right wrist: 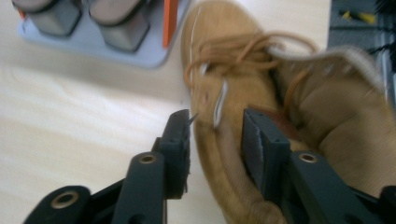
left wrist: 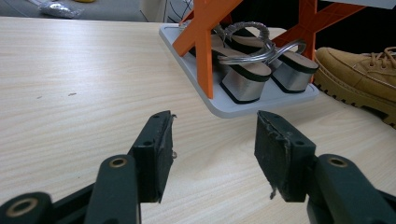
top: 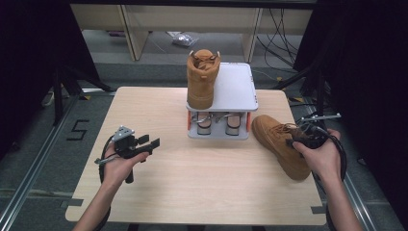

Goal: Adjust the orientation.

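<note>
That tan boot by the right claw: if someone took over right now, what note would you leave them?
Right claw: shut on the side wall of the tan suede lace-up boot, which lies on the wooden table right of the grey two-tier shoe rack.
Left claw: open, holds nothing.
Done: the matching tan boot stands on the rack's top shelf.
Left: probably set the held boot beside it.

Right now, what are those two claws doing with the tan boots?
Left gripper open, idle over table. Right gripper clamped on side wall of tan suede lace-up boot lying on table. Grey two-tier shoe rack close beside it.
</note>
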